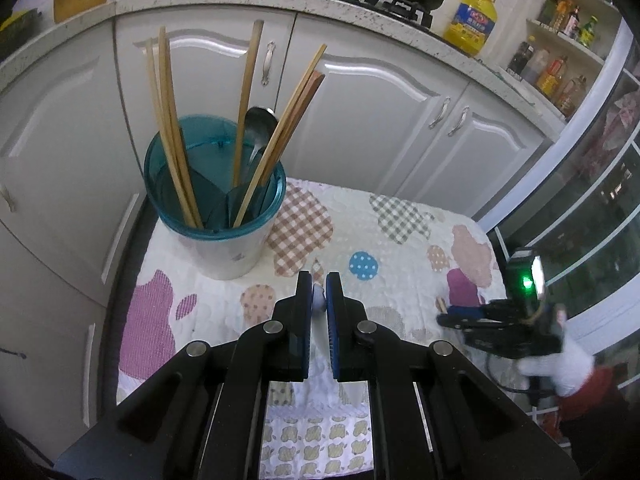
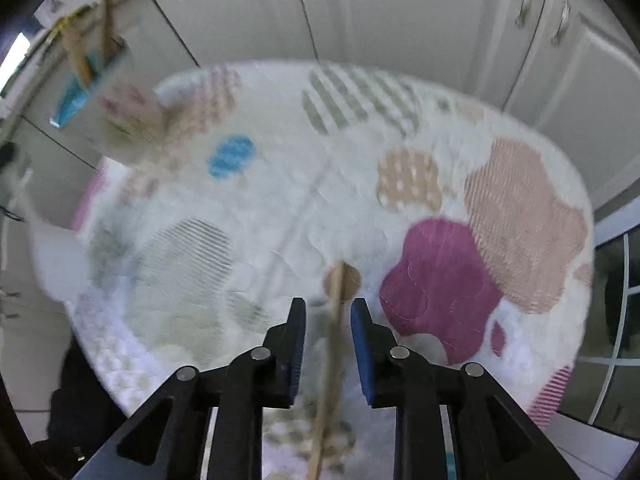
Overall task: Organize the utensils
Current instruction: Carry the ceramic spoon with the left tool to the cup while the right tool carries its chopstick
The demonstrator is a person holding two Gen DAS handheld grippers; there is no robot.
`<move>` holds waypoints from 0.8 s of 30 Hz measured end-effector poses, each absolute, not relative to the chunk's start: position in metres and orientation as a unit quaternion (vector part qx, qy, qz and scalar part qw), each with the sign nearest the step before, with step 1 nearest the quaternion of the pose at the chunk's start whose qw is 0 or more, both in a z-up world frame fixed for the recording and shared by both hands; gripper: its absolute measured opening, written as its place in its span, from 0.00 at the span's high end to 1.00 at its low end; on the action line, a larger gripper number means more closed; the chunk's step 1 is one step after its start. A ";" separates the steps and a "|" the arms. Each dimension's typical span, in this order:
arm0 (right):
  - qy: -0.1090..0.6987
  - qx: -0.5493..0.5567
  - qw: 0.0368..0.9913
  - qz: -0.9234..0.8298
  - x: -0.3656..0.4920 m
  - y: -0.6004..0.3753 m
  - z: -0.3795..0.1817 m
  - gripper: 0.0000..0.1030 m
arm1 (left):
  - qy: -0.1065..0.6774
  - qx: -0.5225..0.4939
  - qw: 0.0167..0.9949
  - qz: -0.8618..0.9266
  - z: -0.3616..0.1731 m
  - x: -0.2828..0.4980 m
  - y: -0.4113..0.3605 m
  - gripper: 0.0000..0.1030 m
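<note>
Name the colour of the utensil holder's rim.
Translucent teal utensil holder rim; clearest in left wrist view.

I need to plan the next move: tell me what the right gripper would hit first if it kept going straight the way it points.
Probably the patterned tablecloth. The right gripper points steeply down at it, a wooden chopstick lying loose between its parted pads. Blur makes depth uncertain.

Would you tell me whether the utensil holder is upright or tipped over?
Upright: the utensil holder stands on the patterned cloth, with chopsticks and a spoon leaning inside.
</note>
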State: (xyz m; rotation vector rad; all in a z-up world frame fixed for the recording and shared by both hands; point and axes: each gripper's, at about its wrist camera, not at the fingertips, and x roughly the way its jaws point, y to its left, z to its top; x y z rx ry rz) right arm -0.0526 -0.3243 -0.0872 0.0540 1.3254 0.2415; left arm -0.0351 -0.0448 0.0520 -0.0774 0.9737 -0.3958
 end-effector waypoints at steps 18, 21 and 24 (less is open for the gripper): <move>0.473 0.097 0.849 0.216 -0.078 -0.328 0.061 0.95 | 0.434 -0.039 0.883 -0.174 0.084 -0.039 -0.023 0.95; 0.458 0.086 0.854 0.231 -0.079 -0.316 0.077 0.95 | 0.428 -0.039 0.887 -0.169 0.089 -0.040 -0.019 0.95; 0.446 0.079 0.858 0.242 -0.078 -0.305 0.091 0.95 | 0.423 -0.039 0.890 -0.165 0.094 -0.042 -0.015 0.95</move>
